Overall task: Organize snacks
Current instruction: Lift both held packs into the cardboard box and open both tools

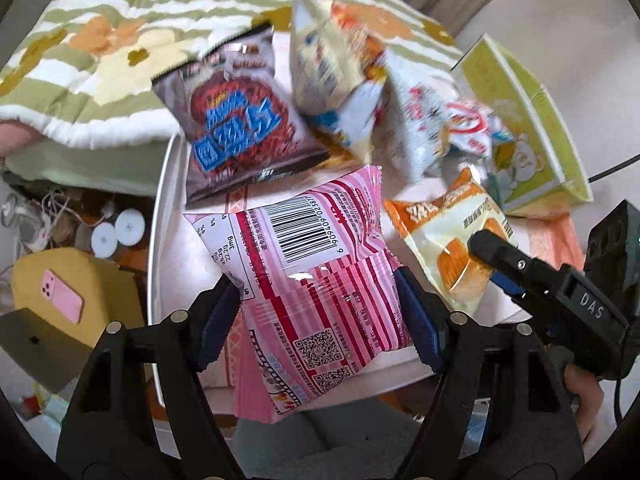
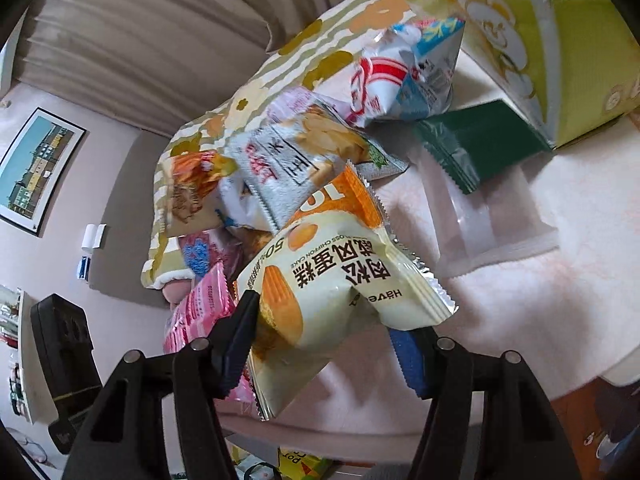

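Note:
My left gripper (image 1: 320,320) is shut on a pink striped snack packet (image 1: 316,264), its barcode side up, with both blue pads pinching the lower half. The packet hangs over the near edge of the white table (image 1: 160,240). My right gripper (image 2: 320,354) is shut on a cream and orange chiffon cake packet (image 2: 340,292), which is lifted and tilted above the pale tablecloth. In the left wrist view the right gripper (image 1: 496,260) clamps that cake packet (image 1: 444,224) from the right. The pink packet (image 2: 200,312) shows at the left of the right wrist view.
A yellow-green box with a bear print (image 1: 532,128) (image 2: 540,40) stands open at the table's far right. A dark brown chip bag (image 1: 244,120) and several loose snack bags (image 2: 304,160) are piled behind. A green packet (image 2: 480,144) lies by the box. A floral blanket (image 1: 100,40) borders the table.

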A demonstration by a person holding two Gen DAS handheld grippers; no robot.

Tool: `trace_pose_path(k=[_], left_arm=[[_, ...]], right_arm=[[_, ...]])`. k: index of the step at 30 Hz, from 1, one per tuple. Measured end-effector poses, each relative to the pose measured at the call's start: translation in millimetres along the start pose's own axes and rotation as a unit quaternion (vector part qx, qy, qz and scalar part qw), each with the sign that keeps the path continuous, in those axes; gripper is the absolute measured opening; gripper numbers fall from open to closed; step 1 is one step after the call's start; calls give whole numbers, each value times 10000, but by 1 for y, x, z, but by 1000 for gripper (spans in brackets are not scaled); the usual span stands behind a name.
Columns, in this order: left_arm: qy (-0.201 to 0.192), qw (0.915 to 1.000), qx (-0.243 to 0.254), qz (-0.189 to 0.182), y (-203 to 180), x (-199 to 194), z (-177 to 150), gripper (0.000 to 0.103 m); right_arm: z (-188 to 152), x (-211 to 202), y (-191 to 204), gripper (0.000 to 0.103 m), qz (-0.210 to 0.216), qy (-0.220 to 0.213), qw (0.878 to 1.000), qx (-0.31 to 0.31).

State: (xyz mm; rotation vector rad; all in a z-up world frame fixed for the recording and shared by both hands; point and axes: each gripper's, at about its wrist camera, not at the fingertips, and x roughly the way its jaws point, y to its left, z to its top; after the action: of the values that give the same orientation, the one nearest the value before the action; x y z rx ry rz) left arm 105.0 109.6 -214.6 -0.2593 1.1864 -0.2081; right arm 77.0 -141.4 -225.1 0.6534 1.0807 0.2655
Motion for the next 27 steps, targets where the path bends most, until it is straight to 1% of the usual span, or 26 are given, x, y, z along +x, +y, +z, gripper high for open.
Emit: trace_pose_path(k=[1,3,6,10,15,18,21,27], left_arm=[[-52,10000,18,-23,-6,0,3,73],[-195,9997,84,-95,-13,-11,10,73],[-448,9984,262,-240,-28,-31,22,73],[-751,9952,536,-326,-53,-49,42,73],[-1057,9904,775,-444,-93,-62,69,73],[-1199,9874,914,-477,-123,-62,85,73],[-1302,9853,976,-514,-158,-55,102,73],[-1425,9842,867,-601,-231,-26,137,73]], right_arm=[[1,-7,2,59,17,-65,10000,-31],[2,-19,6,59,33,-207,9998,-71],[13,-43,14,59,50,-471,9987,-167],[35,-75,23,59,14,-777,9963,-359],[67,-105,19,59,-69,-1069,9928,-534],[90,-122,8,59,-107,-1161,9912,-626],[119,-142,-13,59,-127,-1189,9898,-776],[177,-164,-52,59,-145,-1057,9885,-1068]])
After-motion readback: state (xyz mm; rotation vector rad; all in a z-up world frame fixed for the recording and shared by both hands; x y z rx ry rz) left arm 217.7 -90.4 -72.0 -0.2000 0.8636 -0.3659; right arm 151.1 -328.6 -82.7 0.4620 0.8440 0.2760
